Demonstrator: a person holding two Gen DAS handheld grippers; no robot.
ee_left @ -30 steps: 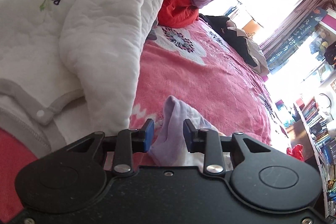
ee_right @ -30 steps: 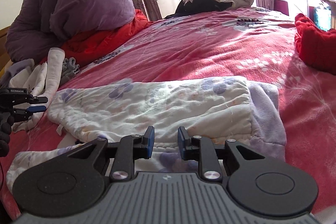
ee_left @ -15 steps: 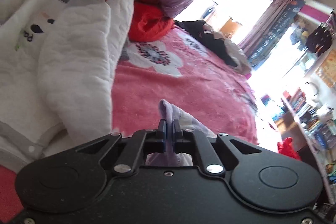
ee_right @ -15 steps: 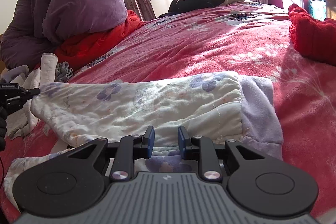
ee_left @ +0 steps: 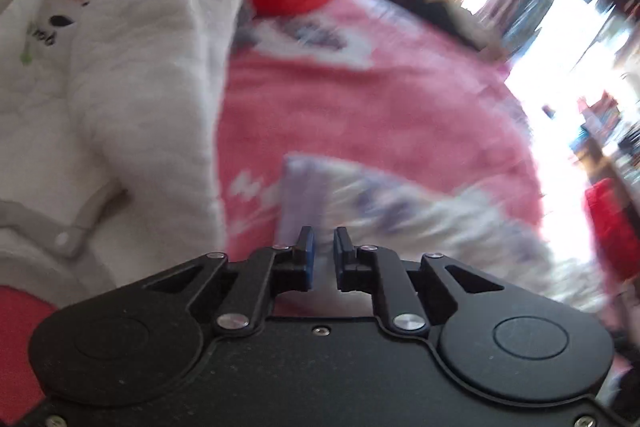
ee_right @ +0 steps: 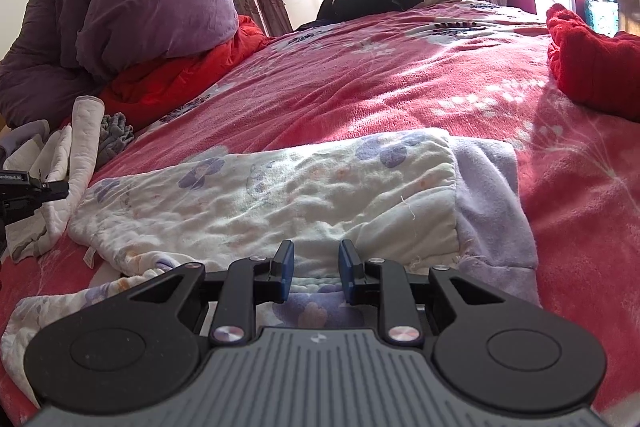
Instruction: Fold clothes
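A floral quilted garment (ee_right: 280, 203), cream with purple flowers and a lilac lining (ee_right: 492, 203) showing along its right side, lies spread flat across the pink flowered blanket (ee_right: 400, 79) on the bed. The right tool (ee_right: 313, 273) hangs low over the garment's near edge, its blue-padded jaws a little apart with cloth below them but nothing pinched between. The left tool (ee_left: 322, 251) sits at the garment's far left end; its view is smeared with motion blur, and its jaws, which have just been opening slightly, show a narrow gap in front of the lilac corner (ee_left: 304, 187), with no cloth clamped in it. From the right-hand view that left tool (ee_right: 28, 189) appears at the left edge, just beside the garment's end. A white quilted garment (ee_left: 152, 67) with a small printed motif is heaped to the left, and beyond it sit a red blanket (ee_right: 172, 79) and a purple duvet (ee_right: 156, 7). A red knit item (ee_right: 592, 67) rests at the right.
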